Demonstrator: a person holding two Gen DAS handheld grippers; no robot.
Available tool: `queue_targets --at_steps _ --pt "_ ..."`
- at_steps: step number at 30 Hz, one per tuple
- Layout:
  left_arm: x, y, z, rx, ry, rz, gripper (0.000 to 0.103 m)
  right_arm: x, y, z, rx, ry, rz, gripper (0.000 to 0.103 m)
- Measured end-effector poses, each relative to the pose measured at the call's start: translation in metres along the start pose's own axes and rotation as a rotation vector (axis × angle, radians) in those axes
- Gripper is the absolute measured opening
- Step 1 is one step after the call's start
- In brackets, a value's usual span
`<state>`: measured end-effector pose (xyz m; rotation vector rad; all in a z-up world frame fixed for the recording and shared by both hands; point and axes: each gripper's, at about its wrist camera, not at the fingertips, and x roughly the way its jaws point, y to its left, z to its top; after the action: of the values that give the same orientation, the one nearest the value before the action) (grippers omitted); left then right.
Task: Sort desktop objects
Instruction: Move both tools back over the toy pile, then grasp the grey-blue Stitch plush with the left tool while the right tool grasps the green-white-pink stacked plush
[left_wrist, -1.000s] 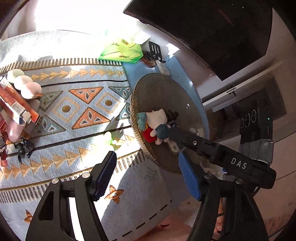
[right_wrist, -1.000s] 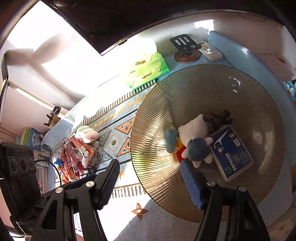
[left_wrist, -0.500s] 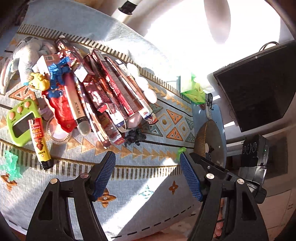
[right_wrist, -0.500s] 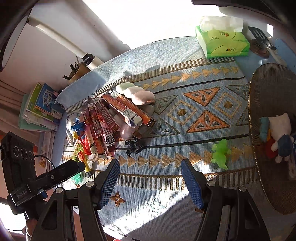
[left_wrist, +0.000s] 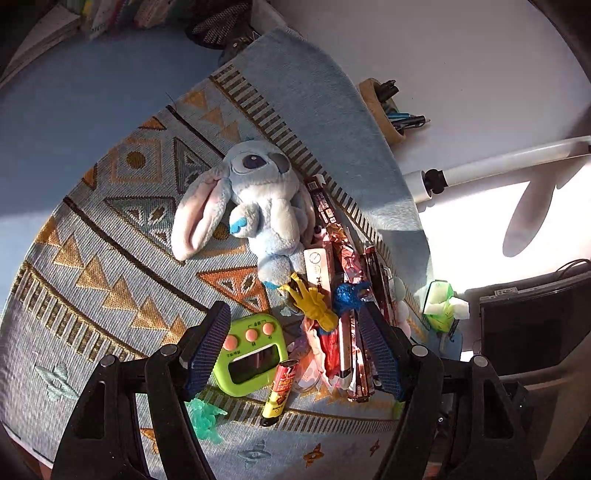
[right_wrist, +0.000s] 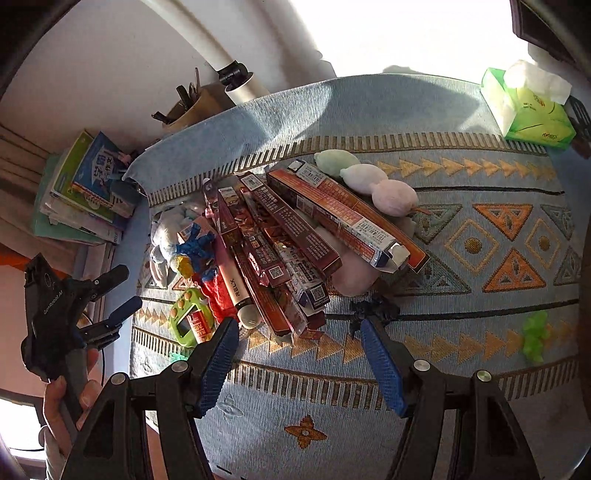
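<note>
Left gripper (left_wrist: 295, 347): jaws spread, nothing pinched. It hangs over the near end of the clutter pile on the patterned blue table mat (left_wrist: 110, 229). Seen between its blue pads: green digital timer (left_wrist: 253, 356) with three pink buttons, lying flat; a yellow-and-red tube (left_wrist: 279, 389) partly on the timer's right edge; yellow plastic claw toy (left_wrist: 310, 301); blue crinkly toy (left_wrist: 349, 293). Whether the pads touch anything, can't tell.

Blue-grey Stitch plush (left_wrist: 255, 201) lies on its back just beyond the timer, one long ear flopped onto the mat. Translucent green figure (left_wrist: 207, 419) sits at the mat border, under the left finger.

Right gripper (right_wrist: 301, 356): jaws spread too, empty, above the mat's striped border in front of the pile. Pile contents from this view: a fan of long red/brown cartons (right_wrist: 295, 236) stacked across each other, white pen-shaped device marked RELX (right_wrist: 238, 290), red wrapper beneath it. Small black figure (right_wrist: 373, 308) lies just beside the right fingertip. Three pastel egg-shaped plush balls (right_wrist: 365, 177) sit in a row touching the top carton.

Bright green toy (right_wrist: 535, 334) is alone on the mat, well apart to the right. Green tissue box (right_wrist: 532, 107) at the far right corner. Book stack (right_wrist: 85, 188) and pen holder (right_wrist: 188, 109) off the mat, far left. Person's hand (right_wrist: 66, 398) grips the left tool's handle.
</note>
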<state>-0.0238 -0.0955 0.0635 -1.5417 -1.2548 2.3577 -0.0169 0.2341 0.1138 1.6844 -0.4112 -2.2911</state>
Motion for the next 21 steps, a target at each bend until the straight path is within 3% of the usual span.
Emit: queue_targets --at_steps 8,12,17,20,21 --pt "0.026 0.024 0.053 -0.004 0.001 0.040 0.070 0.002 -0.017 0.025 0.084 -0.037 -0.069 0.067" --pt "0.040 0.029 0.064 -0.017 0.005 0.007 0.070 0.008 -0.035 0.042 0.142 -0.043 -0.097 0.067" --pt "0.066 0.026 0.064 -0.010 0.039 0.019 0.070 0.020 -0.046 0.063 0.153 -0.034 -0.118 0.067" --pt "0.071 0.015 0.061 0.019 -0.011 0.019 0.089 0.030 -0.045 0.076 0.131 -0.020 -0.127 0.067" --pt "0.075 0.010 0.059 0.032 -0.020 0.015 0.101 0.033 -0.044 0.080 0.115 -0.012 -0.133 0.067"
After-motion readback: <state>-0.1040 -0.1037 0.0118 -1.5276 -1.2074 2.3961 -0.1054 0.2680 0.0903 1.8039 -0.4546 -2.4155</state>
